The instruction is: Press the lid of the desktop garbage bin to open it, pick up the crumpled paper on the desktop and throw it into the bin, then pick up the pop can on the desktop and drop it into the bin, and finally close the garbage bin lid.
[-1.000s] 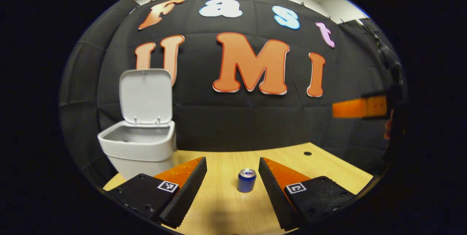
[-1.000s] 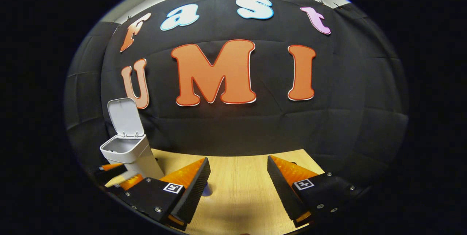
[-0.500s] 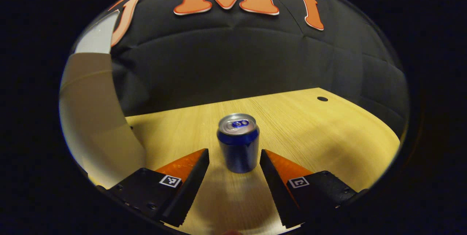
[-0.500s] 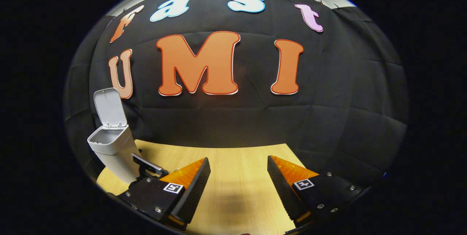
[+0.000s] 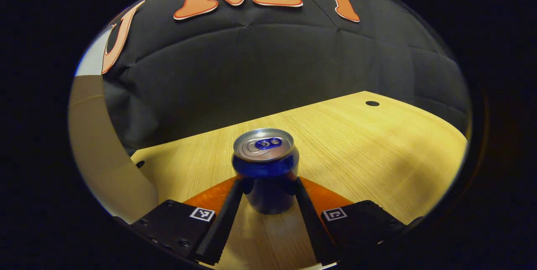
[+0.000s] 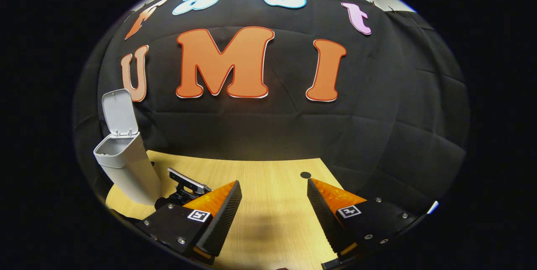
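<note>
Can in the claw

Left gripper (image 5: 265, 196) clamps the upright blue aluminium pop can (image 5: 265, 169) on both sides, down on the pale wooden desktop (image 5: 377, 152). Right gripper (image 6: 272, 207) hangs wide apart; off to its left, the white plastic garbage bin (image 6: 126, 165), lid (image 6: 119, 112) up.

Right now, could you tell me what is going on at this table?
A person is working with a gripper in each hand. The left gripper has its two fingers against the sides of the blue pop can, which stands upright on the wooden table. The right gripper hangs open over bare table, holding nothing. The white garbage bin stands with its lid up. No crumpled paper lies on the table; I cannot see inside the bin.
</note>
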Demonstrator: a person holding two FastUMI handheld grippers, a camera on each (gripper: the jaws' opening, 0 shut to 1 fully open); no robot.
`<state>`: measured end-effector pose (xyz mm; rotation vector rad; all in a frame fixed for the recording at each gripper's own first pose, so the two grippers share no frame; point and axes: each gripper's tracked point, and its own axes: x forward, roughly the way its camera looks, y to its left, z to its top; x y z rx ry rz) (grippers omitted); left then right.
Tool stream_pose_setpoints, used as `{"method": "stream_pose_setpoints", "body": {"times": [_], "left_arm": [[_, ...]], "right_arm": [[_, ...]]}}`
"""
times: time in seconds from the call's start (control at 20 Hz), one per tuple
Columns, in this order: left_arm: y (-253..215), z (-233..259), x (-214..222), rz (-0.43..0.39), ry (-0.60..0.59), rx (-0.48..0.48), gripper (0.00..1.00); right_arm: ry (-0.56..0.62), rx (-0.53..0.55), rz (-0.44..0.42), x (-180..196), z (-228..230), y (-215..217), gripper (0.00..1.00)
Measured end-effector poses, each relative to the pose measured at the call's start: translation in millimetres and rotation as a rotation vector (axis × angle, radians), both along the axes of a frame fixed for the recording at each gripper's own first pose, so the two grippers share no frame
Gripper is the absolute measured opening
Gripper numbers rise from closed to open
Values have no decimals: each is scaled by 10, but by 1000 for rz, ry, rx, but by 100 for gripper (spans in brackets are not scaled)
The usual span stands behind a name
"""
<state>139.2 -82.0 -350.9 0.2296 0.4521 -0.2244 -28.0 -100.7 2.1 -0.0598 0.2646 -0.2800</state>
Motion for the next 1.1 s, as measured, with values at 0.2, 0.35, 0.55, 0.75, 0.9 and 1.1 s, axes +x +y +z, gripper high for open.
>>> {"method": "stream_pose_setpoints", "body": {"times": [0.2,0.35,0.55,0.75,0.9,1.1], "left_arm": [[68,650,-52,2,-106,-64,75],[252,1301,-333,17,-161,-123,75],[673,2195,-785,64,-245,-133,75],[1288,2678,-1266,164,-272,-99,75],[1877,3024,-1670,283,-320,-34,75],[2517,3298,-1867,415,-362,32,75]], "right_arm": [[-7,17,20,7,0,49,94],[-20,22,43,40,0,74,94],[-42,59,73,84,-22,156,94],[-52,93,113,123,-110,293,94],[-62,99,147,215,-137,450,94],[-65,112,197,352,-151,707,94]]}}
